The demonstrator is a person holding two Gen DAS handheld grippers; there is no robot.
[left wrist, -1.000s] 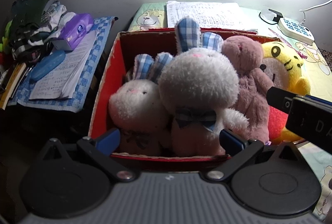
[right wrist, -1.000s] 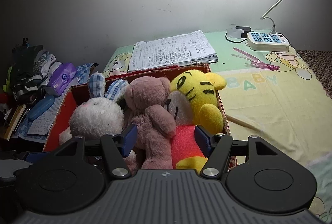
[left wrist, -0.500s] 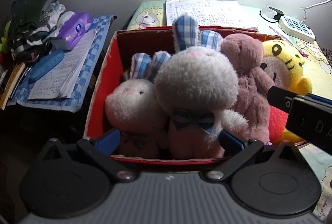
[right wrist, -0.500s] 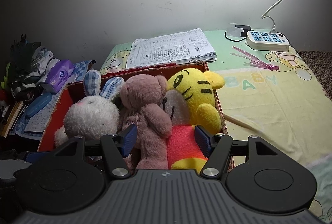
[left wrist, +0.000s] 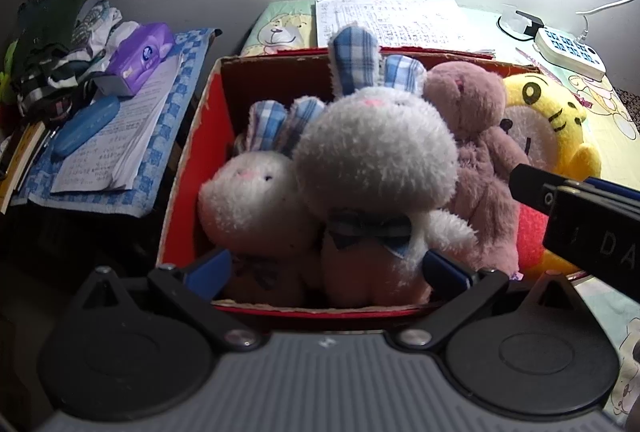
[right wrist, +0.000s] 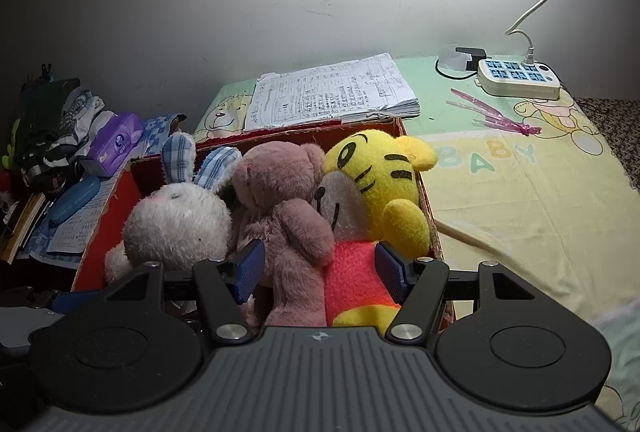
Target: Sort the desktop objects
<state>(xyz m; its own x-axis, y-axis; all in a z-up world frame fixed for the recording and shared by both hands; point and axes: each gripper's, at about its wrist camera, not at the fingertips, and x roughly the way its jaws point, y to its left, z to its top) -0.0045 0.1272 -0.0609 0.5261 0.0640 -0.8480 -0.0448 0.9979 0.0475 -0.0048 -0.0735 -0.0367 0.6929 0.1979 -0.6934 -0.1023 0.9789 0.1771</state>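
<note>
A red cardboard box point(left wrist: 200, 136) point(right wrist: 100, 228) holds several plush toys: two white rabbits with blue plaid ears point(left wrist: 256, 200) point(left wrist: 376, 160), a mauve bear point(left wrist: 476, 136) point(right wrist: 284, 200) and a yellow tiger point(left wrist: 552, 120) point(right wrist: 376, 184). My left gripper point(left wrist: 326, 272) is open at the box's near edge, its blue pads either side of the two rabbits' lower bodies. My right gripper point(right wrist: 320, 268) is open, its pads astride the bear's legs and the tiger's orange belly. The right gripper's body shows at the right of the left wrist view point(left wrist: 580, 216).
A stack of handwritten papers point(right wrist: 332, 92) lies behind the box on the baby-print cloth point(right wrist: 520, 200). A white power strip point(right wrist: 520, 78) and pink strips point(right wrist: 492, 114) are at the back right. Left side shelf: purple tissue pack point(left wrist: 140, 54), blue case point(left wrist: 86, 126), clothes point(left wrist: 56, 44).
The box with its toys has shifted slightly left in both views. Both grippers stay open at the box's near edge.
</note>
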